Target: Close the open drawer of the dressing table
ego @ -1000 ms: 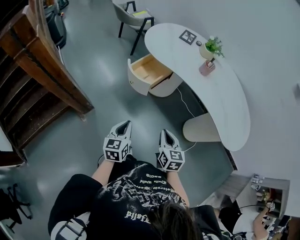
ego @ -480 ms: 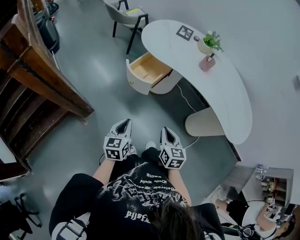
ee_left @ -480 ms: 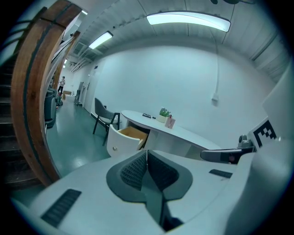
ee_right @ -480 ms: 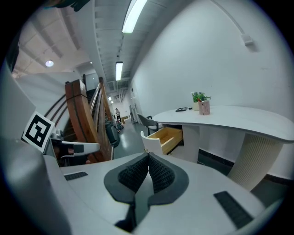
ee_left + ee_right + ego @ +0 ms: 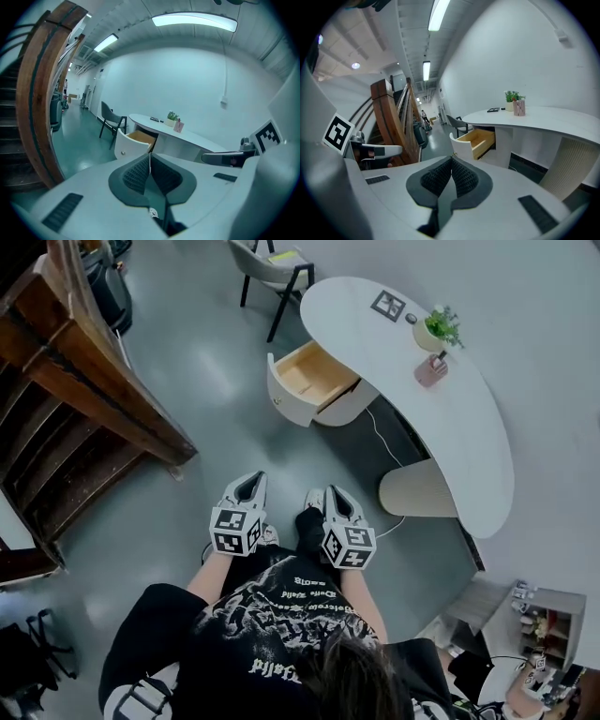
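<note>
Left hand-held gripper: clenched; in the left gripper view its ribbed dark pads are seen pressed together at the tips, with nothing gripped between them.
Right hand-held gripper: likewise clenched; in the right gripper view the pads are seen meeting at the tips, and nothing is held.
Placing of both: held side by side in front of the person's chest, apart from each other and from all furniture, and pointed towards the drawer.
Floor: grey and glossy; a wide stretch of it is seen between the hand-held grippers and the drawer.
Drawer: pulled well out from under the far end of the tabletop; well apart from both hand-held grippers.
Drawer's look: a curved white front and a light wooden box; no contents can be made out inside. In the gripper views it is seen straight ahead.
Knob: small and round, set in the middle of the white front.
Tabletop: white, long and curved, carried at its near end by a rounded pedestal.
On the tabletop: a potted plant, a pink container just beside it, and a square marker card.
Chair: dark-legged, placed beyond the drawer.
Staircase: brown wood, at the left.
Count: two hand-held grippers, one drawer, one knob, one plant, one pink container, one card, one chair.
</note>
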A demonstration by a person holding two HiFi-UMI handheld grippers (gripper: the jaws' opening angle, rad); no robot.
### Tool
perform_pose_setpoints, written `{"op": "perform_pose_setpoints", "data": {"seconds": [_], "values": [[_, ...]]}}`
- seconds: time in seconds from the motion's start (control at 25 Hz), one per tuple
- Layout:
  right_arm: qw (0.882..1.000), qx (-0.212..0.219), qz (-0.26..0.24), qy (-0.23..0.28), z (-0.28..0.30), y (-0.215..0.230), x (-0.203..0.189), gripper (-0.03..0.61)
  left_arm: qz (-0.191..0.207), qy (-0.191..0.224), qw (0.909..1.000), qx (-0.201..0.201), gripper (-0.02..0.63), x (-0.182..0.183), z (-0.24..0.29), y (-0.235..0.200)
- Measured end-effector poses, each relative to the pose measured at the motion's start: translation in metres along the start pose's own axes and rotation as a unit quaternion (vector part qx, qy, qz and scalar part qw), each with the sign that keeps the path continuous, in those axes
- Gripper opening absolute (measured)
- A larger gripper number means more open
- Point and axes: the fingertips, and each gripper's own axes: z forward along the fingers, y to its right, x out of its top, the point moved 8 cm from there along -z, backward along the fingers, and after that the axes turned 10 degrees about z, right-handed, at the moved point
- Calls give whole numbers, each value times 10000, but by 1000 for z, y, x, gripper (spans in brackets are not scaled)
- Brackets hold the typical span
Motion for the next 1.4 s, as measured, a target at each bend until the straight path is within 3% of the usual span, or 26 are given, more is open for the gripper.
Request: {"op": "perform_pose_setpoints", "data": {"seconds": [0.36, 0.76, 1.4], "values": [[9992, 331, -116, -206, 40, 5, 17, 26, -35, -65, 9994, 341, 26, 9, 19, -12], [9979, 516, -35, -392, 88, 49, 53, 26, -47, -260, 9979, 597, 26, 28, 75, -8], [9861, 1317, -509, -875, 168, 130, 129, 26, -304, -406, 9932, 1043, 26, 66, 188, 26]]}}
